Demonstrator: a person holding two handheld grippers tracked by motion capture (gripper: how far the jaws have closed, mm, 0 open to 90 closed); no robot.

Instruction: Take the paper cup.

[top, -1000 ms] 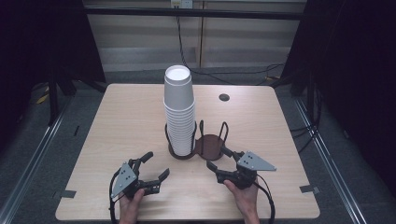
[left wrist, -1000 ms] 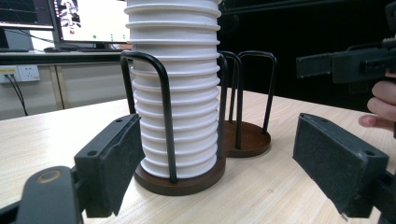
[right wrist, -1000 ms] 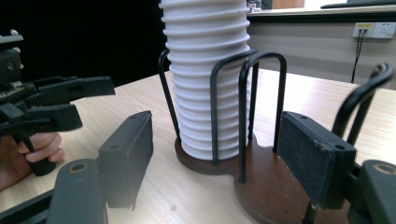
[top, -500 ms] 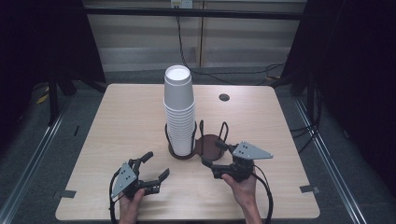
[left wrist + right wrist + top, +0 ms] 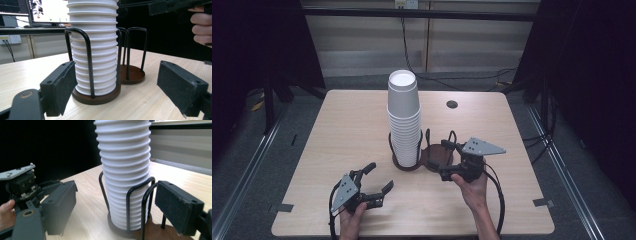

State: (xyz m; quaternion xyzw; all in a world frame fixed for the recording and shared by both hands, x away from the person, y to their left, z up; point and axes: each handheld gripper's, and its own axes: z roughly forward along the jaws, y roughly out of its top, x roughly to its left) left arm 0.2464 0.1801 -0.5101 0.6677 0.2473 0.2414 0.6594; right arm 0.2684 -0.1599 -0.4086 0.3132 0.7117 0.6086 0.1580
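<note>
At the left, my left gripper [image 5: 379, 176] rests low on the pale wooden table [image 5: 342, 130]. Its jaws stand wide and nothing is between them. They point at the tall stack of white ribbed paper cups [image 5: 404, 120], which stands near the middle of the table inside a black wire holder with a round brown base [image 5: 404, 165]. Touching this holder at the right is a second black wire holder of the same kind [image 5: 438, 154], and it has no cup in it. My right gripper [image 5: 441, 156] hangs just over this empty holder. Its jaws have just been opening, and they are now apart with no cup held; in the right gripper view one wire loop [image 5: 146, 202] passes close to one jaw, but the pads do not press on it. I judge that the work is at its start: moving cups from the full holder to the empty one, with none carried over yet. The next move calls for raising one gripper to the top of the stack, closing softly on the rim of the upper cup only, and lifting straight up so the wires and the other cups are not dragged. About writing: I see no brand or label on the cups or holders. The monitor [image 5: 47, 11] behind shows a screen too small to read.
</note>
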